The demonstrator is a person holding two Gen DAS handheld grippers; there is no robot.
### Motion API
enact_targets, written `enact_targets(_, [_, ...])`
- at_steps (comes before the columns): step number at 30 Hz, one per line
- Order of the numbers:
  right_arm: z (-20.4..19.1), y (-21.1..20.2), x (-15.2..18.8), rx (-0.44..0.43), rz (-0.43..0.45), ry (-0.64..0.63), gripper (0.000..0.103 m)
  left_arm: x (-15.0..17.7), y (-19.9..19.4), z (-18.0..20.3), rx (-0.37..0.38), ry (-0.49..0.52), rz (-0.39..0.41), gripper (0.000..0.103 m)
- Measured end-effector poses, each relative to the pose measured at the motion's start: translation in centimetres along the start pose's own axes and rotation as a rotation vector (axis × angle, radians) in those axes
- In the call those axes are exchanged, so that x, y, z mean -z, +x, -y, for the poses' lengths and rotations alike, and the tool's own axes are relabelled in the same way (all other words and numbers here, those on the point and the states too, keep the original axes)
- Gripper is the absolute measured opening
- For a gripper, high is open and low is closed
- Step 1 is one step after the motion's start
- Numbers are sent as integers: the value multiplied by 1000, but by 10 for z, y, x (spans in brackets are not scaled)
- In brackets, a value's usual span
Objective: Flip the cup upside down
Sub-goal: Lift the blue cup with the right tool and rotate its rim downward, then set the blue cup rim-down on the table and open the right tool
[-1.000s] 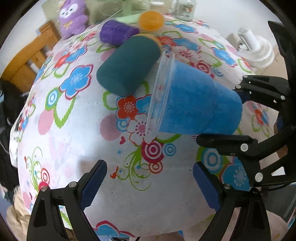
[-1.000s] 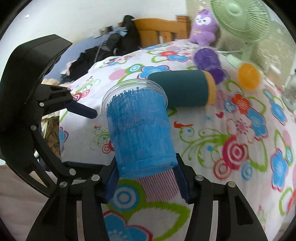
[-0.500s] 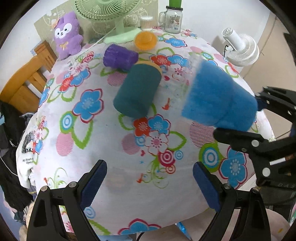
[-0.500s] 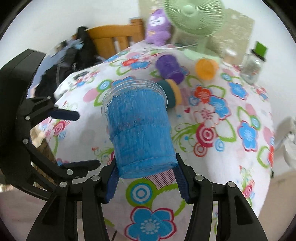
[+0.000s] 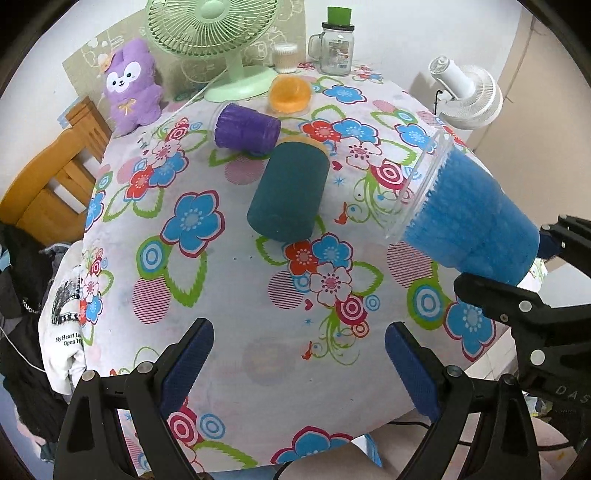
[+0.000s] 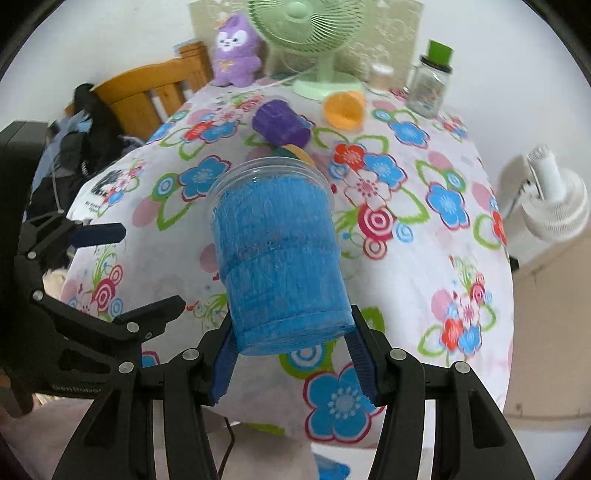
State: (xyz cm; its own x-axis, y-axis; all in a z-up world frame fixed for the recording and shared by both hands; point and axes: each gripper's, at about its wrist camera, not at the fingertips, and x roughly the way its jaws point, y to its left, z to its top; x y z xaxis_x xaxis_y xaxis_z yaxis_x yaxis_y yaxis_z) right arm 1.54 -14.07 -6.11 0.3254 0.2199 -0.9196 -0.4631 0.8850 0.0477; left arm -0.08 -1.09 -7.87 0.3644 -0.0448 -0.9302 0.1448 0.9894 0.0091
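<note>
while the left claw [image 5: 297,363] hangs spread and empty, the right claw [image 6: 293,363] clamps the base of the blue-lined clear plastic cup [image 6: 277,258], tilted in the air above the floral-cloth worktop [image 5: 229,280]

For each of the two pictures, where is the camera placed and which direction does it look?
Left wrist: on the open left hand-held gripper, above the near table edge, facing the green fan; own fingers show.
Right wrist: on the right hand-held gripper, facing the same way; its fingers clamp the blue cup.
Shared: blue cup, teal cup, purple cup, flowered table, each other's gripper.
</note>
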Motion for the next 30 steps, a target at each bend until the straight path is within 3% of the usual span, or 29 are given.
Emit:
enact_targets(8, [-1,6,0,15,-85,42,58,1,6,-4,7,-1,-6,95])
enact_targets(13, [2,16,-6,20,-206,31,58,3,14,-6,-6,13,-6,96])
enact_targets(30, [-11,82,-33,44,-595,-171,58,-11,53,-26,90,-65,-63,95])
